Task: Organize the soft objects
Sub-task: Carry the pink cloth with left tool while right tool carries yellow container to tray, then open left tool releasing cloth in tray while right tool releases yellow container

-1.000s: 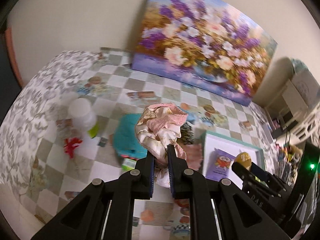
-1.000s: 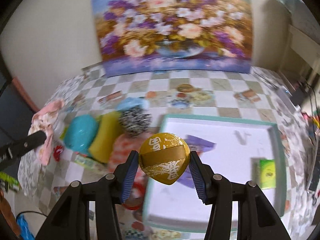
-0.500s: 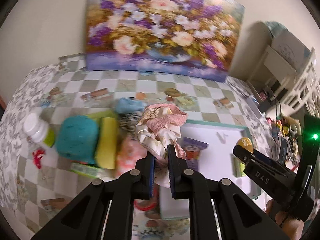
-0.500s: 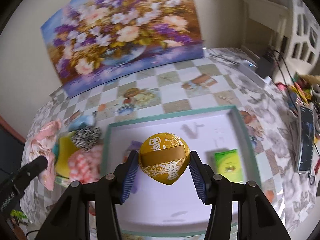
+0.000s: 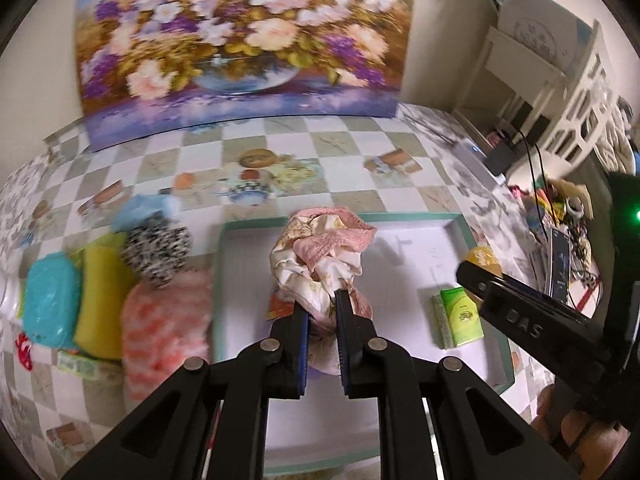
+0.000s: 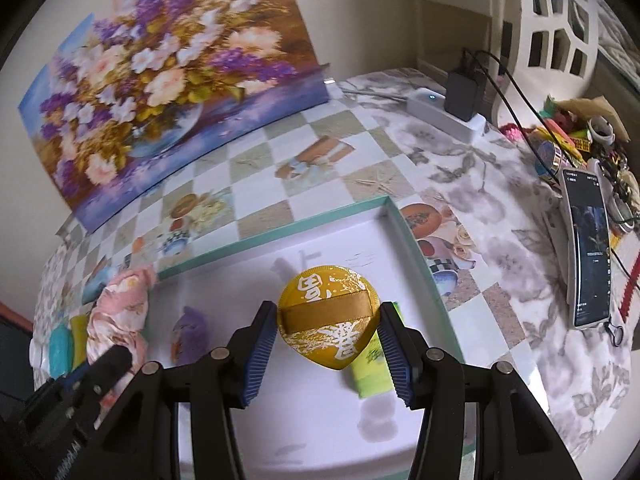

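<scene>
My left gripper (image 5: 322, 312) is shut on a pink floral cloth bundle (image 5: 320, 252), held above the white tray with a teal rim (image 5: 218, 280). My right gripper (image 6: 326, 330) is shut on a gold heart-shaped puff (image 6: 326, 320) with white characters, above the tray's (image 6: 280, 232) right half. The cloth bundle also shows in the right wrist view (image 6: 120, 312). The puff shows at the right of the left wrist view (image 5: 482, 258). A green packet (image 5: 460, 316) and a purple sachet (image 6: 188, 330) lie in the tray.
Left of the tray lie a teal sponge (image 5: 50, 304), a yellow sponge (image 5: 100, 300), a pink striped cloth (image 5: 164, 324) and a black-and-white pouf (image 5: 156, 250). A flower painting (image 5: 240, 40) leans on the wall. A phone (image 6: 588, 248) and clutter sit right.
Both grippers have swung right and now hang over the tray, each still holding its object. The sponges and cloths have slid to the left of the left wrist view.
</scene>
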Tool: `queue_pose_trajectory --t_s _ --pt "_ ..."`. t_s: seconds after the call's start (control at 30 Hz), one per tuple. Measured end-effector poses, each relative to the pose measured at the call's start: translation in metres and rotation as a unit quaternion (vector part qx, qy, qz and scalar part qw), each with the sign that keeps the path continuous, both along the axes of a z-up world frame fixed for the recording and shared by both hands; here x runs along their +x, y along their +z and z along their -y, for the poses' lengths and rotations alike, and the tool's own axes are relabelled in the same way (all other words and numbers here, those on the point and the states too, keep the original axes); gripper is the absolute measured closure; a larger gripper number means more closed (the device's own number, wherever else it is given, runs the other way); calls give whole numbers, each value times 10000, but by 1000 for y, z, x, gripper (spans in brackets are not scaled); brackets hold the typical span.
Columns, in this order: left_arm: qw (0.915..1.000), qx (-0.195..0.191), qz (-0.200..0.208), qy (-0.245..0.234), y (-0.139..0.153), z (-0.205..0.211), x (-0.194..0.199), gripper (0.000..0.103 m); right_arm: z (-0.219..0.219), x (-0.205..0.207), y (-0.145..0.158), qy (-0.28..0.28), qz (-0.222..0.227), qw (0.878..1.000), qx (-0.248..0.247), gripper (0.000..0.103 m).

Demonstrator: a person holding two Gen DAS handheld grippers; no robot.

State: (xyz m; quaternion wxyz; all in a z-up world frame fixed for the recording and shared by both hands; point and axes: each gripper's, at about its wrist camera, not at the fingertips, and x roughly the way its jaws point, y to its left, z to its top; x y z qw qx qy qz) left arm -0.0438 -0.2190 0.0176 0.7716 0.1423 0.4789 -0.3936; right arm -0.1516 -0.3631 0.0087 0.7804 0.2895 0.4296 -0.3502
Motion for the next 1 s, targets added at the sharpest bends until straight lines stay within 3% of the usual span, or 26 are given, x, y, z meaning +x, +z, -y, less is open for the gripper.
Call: queue_pose_trajectory --t_s 0.3,0.5,0.6,0.67,0.93,1.0 --pt "9987 164 -16 -492 -26 35 -13 89 18 8 -18 -131 -187 9997 4 48" --pt "9985 152 -44 -528 -29 38 -12 89 23 8 -22 -162 -225 9996 -7 48" --pt "9985 153 -71 -515 -27 37 -11 76 22 8 -18 -144 -224 9996 -73 47" --pt "9988 122 -64 -473 -23 36 -11 61 20 9 -15 -80 -184 9998 -88 47" --pt "9996 59 -48 -268 -8 24 -5 59 9 9 -2 54 -147 9995 -285 45" --pt "9998 66 -99 -157 -8 20 0 57 8 9 -1 68 -170 9993 -314 39"
